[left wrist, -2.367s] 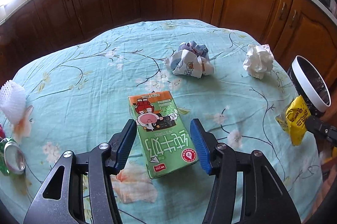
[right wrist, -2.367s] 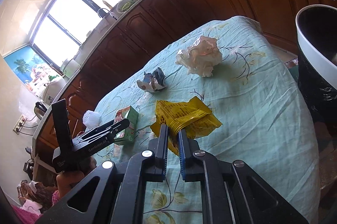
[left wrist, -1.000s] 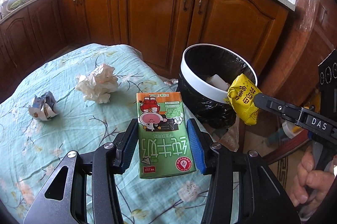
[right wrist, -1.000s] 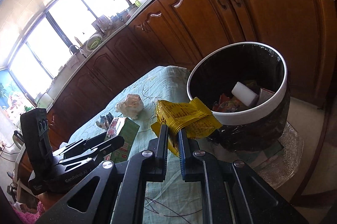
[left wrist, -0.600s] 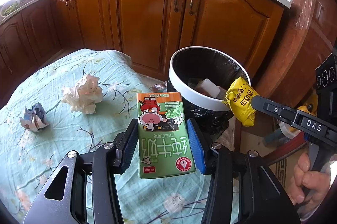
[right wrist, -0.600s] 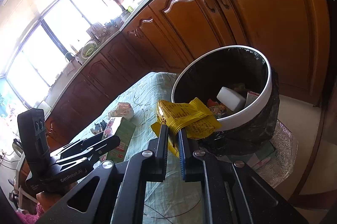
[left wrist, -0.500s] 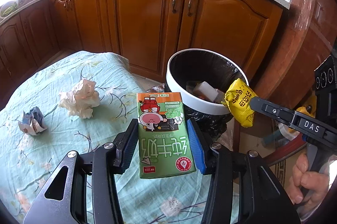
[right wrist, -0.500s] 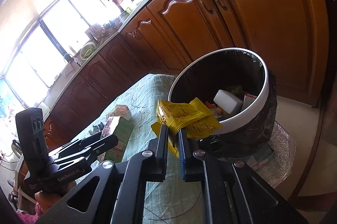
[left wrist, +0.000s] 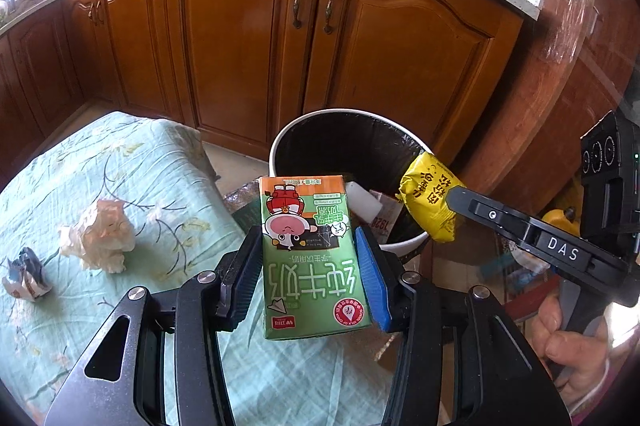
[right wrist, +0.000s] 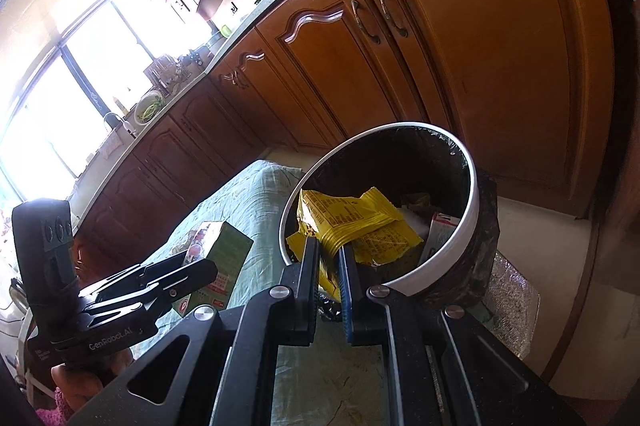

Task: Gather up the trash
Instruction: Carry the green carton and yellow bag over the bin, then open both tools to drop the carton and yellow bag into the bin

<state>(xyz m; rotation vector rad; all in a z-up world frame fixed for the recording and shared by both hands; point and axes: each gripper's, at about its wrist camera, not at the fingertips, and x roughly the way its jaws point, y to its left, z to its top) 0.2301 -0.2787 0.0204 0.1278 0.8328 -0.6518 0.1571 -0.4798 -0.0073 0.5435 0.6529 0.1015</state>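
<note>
Green milk carton [left wrist: 310,258] held over bin's near rim, crumpled yellow snack wrapper [left wrist: 430,202] above white-rimmed, black-lined trash bin [left wrist: 288,138], crumpled paper [left wrist: 100,240] on desk

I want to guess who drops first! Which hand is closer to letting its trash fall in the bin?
Probably the right. The right gripper holds the yellow wrapper over the bin's opening. The left gripper holds the green milk carton by the near rim, mostly over the tablecloth.

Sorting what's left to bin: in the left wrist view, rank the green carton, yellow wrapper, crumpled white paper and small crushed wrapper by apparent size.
1. Green carton, though nearest the camera
2. Yellow wrapper and crumpled white paper, about alike
3. Small crushed wrapper
</note>
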